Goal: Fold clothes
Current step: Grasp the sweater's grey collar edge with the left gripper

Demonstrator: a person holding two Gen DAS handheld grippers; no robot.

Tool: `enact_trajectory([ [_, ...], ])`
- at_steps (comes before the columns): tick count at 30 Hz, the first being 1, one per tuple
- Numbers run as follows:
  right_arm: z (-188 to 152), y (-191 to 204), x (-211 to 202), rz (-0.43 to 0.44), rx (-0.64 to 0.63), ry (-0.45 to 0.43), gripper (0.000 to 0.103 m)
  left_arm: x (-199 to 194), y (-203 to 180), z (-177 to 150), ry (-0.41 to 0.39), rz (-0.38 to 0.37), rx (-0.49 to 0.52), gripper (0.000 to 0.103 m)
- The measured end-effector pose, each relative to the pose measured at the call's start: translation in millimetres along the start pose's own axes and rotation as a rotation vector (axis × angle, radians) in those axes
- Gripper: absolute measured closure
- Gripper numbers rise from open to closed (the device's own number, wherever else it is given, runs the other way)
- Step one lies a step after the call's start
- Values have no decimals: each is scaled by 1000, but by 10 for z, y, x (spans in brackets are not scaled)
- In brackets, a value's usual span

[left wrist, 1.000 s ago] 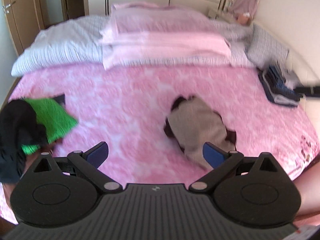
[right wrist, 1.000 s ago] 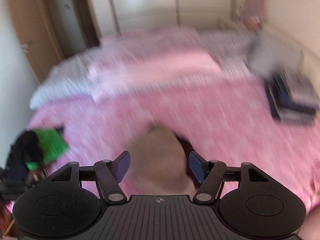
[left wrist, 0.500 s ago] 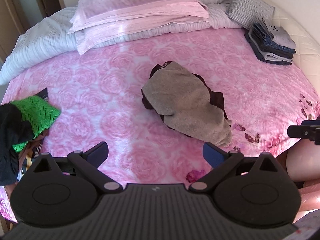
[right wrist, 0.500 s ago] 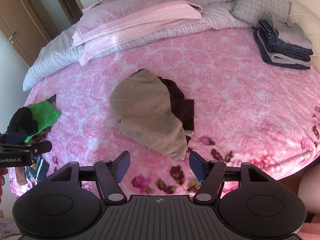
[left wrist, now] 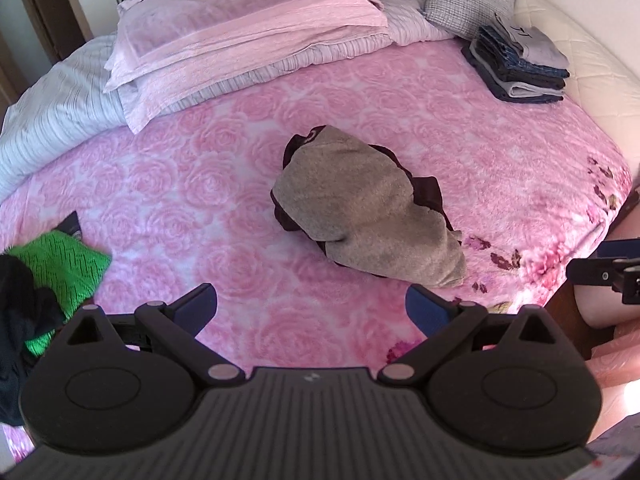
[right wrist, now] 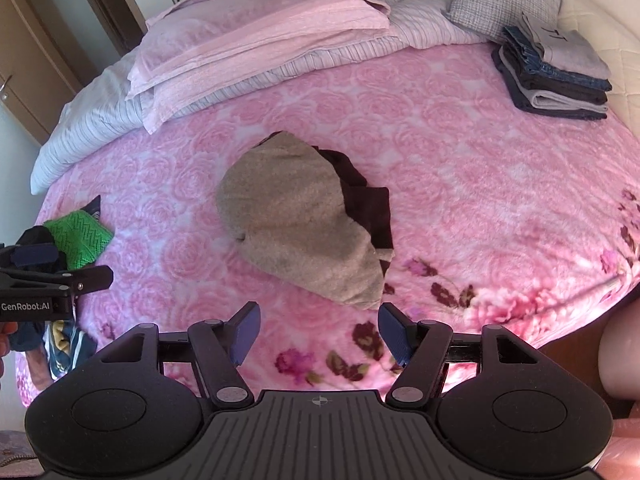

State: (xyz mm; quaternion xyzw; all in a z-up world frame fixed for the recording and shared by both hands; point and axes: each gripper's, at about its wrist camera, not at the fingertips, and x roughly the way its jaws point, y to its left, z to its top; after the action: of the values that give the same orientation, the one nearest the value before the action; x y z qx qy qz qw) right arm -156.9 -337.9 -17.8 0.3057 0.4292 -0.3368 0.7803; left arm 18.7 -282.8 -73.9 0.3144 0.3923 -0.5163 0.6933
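Note:
A crumpled tan garment with a dark maroon lining lies in a heap in the middle of the pink rose-patterned bed. My left gripper hovers open above the near edge of the bed, short of the heap. My right gripper is open too, just in front of the heap's near end, with nothing between its fingers. Each gripper shows at the edge of the other's view.
Several unfolded clothes, among them a green knit and a black piece, lie at the left edge. A stack of folded clothes sits at the far right. Pillows and bedding fill the head end.
Both grippers have pulled back and tilted down from the heap, so more of the bed shows. The tan garment lies where it was. Both stay open.

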Motion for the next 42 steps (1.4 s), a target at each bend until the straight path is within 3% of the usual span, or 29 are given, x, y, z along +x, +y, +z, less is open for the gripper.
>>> enact_trajectory([
  [10,-138,37,68,10,43,12,41,42,56,-92,9,-6,50,4],
  [19,-61,-242,128,13,-22,34,41,119,-110,-100,30,24,7,4],
  [27,245,-1097,123,-12,-15,10,41,527,-643,-194,70,64,-66,7],
  [37,567,-2460,276,-112,42,43,41,1571,-1552,-529,150,78,-174,18],
  [40,597,-2821,294,-162,78,57,41,1905,-1859,-506,136,77,-185,18],
  [42,606,-3017,298,-190,93,68,41,2106,-2085,-471,102,84,-141,18],
])
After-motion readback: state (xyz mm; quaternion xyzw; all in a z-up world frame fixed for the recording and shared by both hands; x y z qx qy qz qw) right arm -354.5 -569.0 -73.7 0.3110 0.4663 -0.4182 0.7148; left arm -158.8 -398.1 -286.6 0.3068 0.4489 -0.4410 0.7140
